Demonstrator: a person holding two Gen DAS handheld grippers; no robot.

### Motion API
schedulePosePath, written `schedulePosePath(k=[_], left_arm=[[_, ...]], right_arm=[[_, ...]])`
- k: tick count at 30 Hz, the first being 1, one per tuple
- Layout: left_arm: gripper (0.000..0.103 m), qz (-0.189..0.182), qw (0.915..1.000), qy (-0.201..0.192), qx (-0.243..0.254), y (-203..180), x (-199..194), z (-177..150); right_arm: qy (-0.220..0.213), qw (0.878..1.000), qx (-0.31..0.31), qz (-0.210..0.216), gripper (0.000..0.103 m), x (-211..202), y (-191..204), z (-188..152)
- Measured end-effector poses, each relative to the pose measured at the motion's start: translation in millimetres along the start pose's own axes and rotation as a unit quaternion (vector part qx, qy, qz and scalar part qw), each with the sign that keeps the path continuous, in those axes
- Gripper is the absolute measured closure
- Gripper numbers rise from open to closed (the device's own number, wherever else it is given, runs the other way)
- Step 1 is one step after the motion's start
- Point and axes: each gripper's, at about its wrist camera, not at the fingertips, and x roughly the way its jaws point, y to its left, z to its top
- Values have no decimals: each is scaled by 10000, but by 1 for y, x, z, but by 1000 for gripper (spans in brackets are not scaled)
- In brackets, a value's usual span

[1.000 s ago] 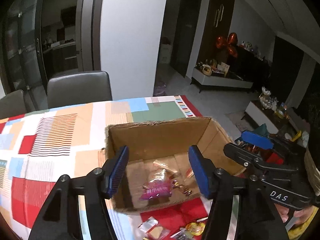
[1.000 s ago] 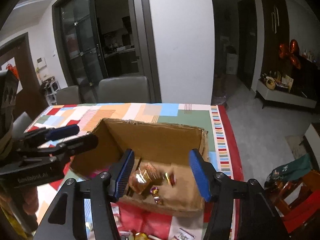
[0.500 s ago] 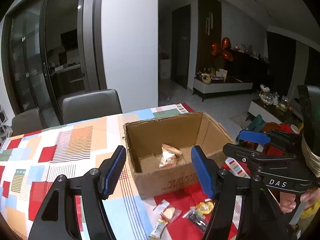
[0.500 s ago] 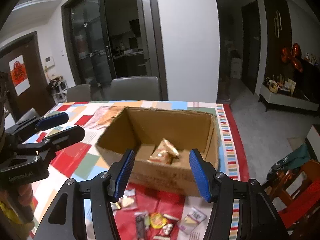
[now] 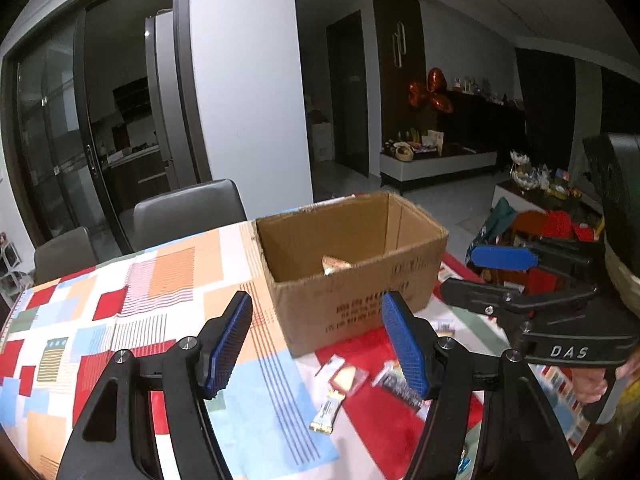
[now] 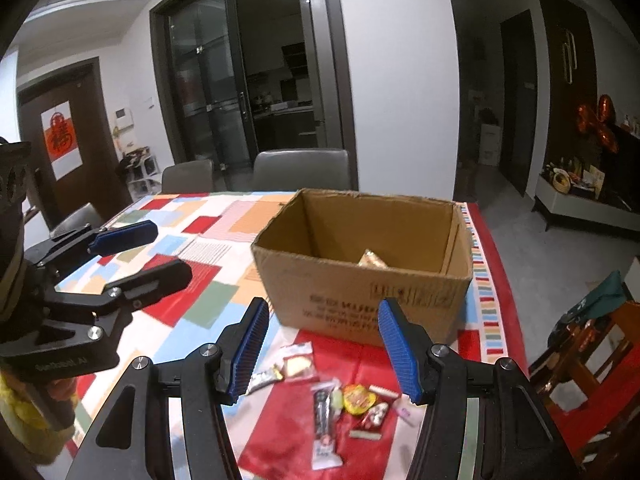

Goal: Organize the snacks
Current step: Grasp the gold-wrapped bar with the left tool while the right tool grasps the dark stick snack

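An open cardboard box [image 5: 352, 280] [image 6: 360, 272] stands on the patchwork tablecloth [image 5: 152, 280], and the top of one snack packet [image 5: 334, 265] [image 6: 372, 260] shows inside it. In front of the box, several loose snacks lie on the red patch: a clear cracker packet [image 6: 296, 362], a dark bar [image 6: 326, 404] and a yellow-red sweet [image 6: 358, 398]. My left gripper [image 5: 316, 340] [image 6: 140, 258] hovers open and empty short of the box. My right gripper [image 6: 322, 348] [image 5: 500, 276] is open and empty above the loose snacks.
Grey chairs [image 6: 300, 168] [image 5: 188, 208] stand at the table's far side. The table's striped right edge [image 6: 486, 280] drops off to the floor, with wooden furniture [image 6: 588, 344] beyond it. A hand [image 5: 592, 384] holds the right gripper.
Both grippers have drawn back from over the box's inside to the table in front of it. The box's front wall and the loose snacks have come into view.
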Motion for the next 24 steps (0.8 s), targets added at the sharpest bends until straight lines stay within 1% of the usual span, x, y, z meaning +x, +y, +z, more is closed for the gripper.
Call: schedulePosePath(k=[4,7,14,20,24], left_arm=[[36,1,9999,114,94,-3,-1,-16],[36,-3,9997,217,99,-4,0,-26],[36,-148,9978,648,-26,-2,11,-56],[36,-216,9942,1045,-112,-1,29,-80],[37,-303,9905,1330,-146,0,44,-93]], right_arm=[[52,10000,-4,35,45,-2,5,-11],[174,9998,45,77,45,1,7,-21],[651,9976,196,158,45,21,8,-47],[1043,9941,229,180,45,39,11,-67],[1393,9893,341,250,45,55,8,-80]])
